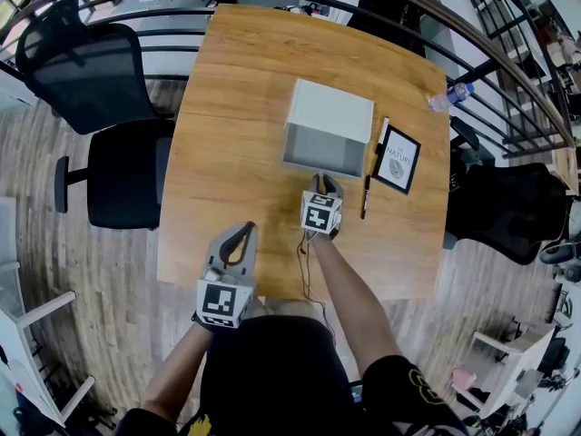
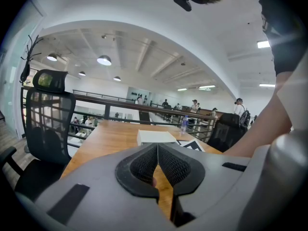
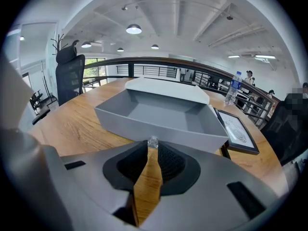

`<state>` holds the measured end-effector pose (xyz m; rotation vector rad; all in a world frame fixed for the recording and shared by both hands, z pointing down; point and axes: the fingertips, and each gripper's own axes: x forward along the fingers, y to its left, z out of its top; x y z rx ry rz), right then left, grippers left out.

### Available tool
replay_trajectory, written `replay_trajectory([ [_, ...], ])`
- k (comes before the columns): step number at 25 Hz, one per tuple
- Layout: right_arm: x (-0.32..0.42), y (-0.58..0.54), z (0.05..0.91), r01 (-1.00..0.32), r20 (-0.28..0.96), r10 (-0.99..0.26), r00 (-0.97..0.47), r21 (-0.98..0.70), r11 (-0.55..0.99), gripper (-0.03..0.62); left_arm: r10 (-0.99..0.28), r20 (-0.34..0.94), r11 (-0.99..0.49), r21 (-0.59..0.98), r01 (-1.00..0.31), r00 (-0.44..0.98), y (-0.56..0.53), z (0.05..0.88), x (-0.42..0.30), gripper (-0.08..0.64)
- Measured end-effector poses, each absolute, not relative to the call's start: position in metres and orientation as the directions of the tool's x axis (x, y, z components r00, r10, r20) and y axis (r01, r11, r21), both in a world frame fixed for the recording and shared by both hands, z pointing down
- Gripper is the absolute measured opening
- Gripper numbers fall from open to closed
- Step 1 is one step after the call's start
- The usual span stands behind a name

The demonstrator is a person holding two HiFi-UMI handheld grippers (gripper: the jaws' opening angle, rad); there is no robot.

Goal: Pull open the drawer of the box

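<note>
1. A white box [image 1: 331, 109] stood near the middle of a wooden desk [image 1: 236, 107], a little toward its right side.
2. The box's grey drawer [image 1: 322, 150] was drawn well out toward the person, and the right gripper view showed its inside bare.
3. The right gripper [image 1: 320, 179] was at the middle of the drawer's front wall. Its jaws were clamped on a small clear knob [image 3: 152, 142] fixed to that wall.
4. The knob sat right at the tips of those jaws, and behind the tips a narrow wedge of desk showed between the pads.
5. The left gripper [image 1: 242, 232] was held over the near edge of the desk, well apart from the box and to the left of the right gripper.
6. In the left gripper view its jaws were together, tips touching, with nothing gripped. They pointed across the desk toward the box.
7. A black-framed picture [image 1: 397, 158] lay flat just to the right of the drawer, and a dark pen [image 1: 367, 196] lay between the two.
8. A plastic bottle [image 1: 451, 96] was at the far right edge of the desk.
9. Two dark office chairs [image 1: 127, 171] stood on the floor to the left of the desk.
</note>
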<state>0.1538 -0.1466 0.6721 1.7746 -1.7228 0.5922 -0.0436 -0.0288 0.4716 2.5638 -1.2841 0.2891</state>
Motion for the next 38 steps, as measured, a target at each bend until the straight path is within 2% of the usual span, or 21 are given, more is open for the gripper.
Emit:
replay_trajectory([
  [18,0.145,-0.136,0.662,-0.995,0.659,-0.751,0.044,0.092,0.023,0.057,-0.745,0.295,-0.586,0.139,-0.798,0.598,-0.022,0.473,-0.041,0.018],
  [38,0.159,-0.127,0.668,-0.985,0.657,-0.752,0.058,0.160,0.064,0.051,-0.737,0.297,-0.594,0.144,-0.791,0.607,-0.024,0.476,-0.039,0.018],
])
